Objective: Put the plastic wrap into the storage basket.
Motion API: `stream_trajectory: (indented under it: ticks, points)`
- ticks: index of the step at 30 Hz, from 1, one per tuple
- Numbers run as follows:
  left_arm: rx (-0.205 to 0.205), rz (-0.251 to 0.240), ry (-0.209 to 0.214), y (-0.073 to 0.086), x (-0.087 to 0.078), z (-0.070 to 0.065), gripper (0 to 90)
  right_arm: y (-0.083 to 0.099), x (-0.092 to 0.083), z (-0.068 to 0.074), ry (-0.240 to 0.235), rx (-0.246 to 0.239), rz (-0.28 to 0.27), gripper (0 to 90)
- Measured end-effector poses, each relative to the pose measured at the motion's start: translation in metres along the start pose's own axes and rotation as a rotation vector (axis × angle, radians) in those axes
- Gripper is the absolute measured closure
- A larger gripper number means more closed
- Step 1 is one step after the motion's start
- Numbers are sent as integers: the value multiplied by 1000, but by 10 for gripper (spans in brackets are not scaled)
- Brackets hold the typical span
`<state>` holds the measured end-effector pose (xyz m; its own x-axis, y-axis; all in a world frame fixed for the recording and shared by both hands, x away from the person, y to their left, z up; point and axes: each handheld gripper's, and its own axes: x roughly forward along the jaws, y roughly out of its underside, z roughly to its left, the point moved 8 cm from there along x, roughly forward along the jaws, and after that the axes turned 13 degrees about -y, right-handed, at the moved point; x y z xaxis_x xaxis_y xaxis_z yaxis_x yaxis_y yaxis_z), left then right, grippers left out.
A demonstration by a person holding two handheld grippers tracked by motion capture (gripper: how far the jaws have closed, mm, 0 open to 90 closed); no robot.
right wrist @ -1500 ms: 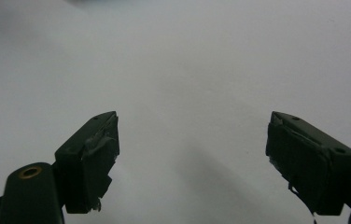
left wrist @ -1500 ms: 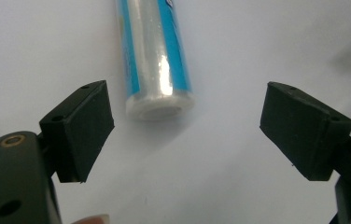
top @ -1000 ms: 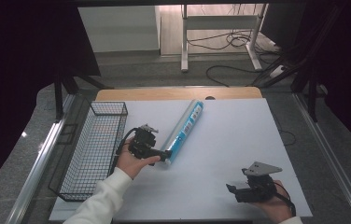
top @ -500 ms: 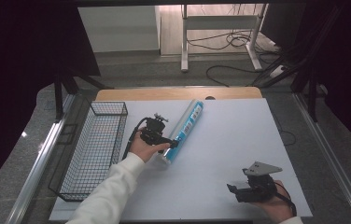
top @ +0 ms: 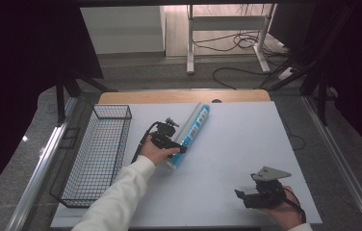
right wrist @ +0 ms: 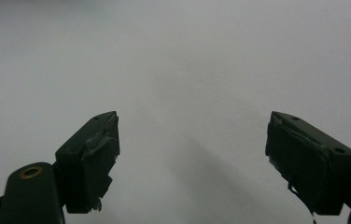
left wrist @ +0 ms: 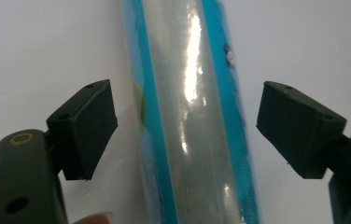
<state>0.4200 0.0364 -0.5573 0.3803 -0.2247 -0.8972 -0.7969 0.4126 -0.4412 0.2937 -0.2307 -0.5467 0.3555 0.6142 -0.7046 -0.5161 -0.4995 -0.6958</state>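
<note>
- Left gripper [left wrist: 185,133]: jaws wide, straddling the tube [top: 191,133] at frame centre, not touching.
- Right gripper [top: 261,191]: lower right, jaws wide, empty.
- Step: pre-grasp, seemingly. Next: close squarely on tube.

Left gripper [top: 181,149], jaws spread wide (white sleeve behind it), reaches forward; right gripper [top: 239,195], jaws equally parted, sits low near the body.

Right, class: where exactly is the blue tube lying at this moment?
In the high view the blue tube lies diagonally on the white table, right of the wire basket, between the left gripper's open fingers.
</note>
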Motion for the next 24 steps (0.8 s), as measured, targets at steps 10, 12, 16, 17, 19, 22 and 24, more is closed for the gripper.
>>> stream_trajectory:
  ticks: [10,12,16,17,19,22,24]
  points:
    - [8,81,14,8,11,-8,279,0,-1,-2,10,3,1,181]
    - [-3,87,18,8,12,-8,285,0,-1,-2,18,1,-4,184]
    - [-48,92,32,10,10,-7,299,-1,-3,-4,28,14,-18,186]
    - [-48,92,32,10,10,-7,302,-1,-3,-4,28,14,-18,186]
    - [-70,93,52,14,8,-5,308,0,-3,-4,28,16,-15,186]
    - [-69,94,55,26,2,-3,314,1,-4,-4,29,12,-15,186]
    - [-61,96,52,31,0,-3,314,1,-4,-3,29,13,-15,186]
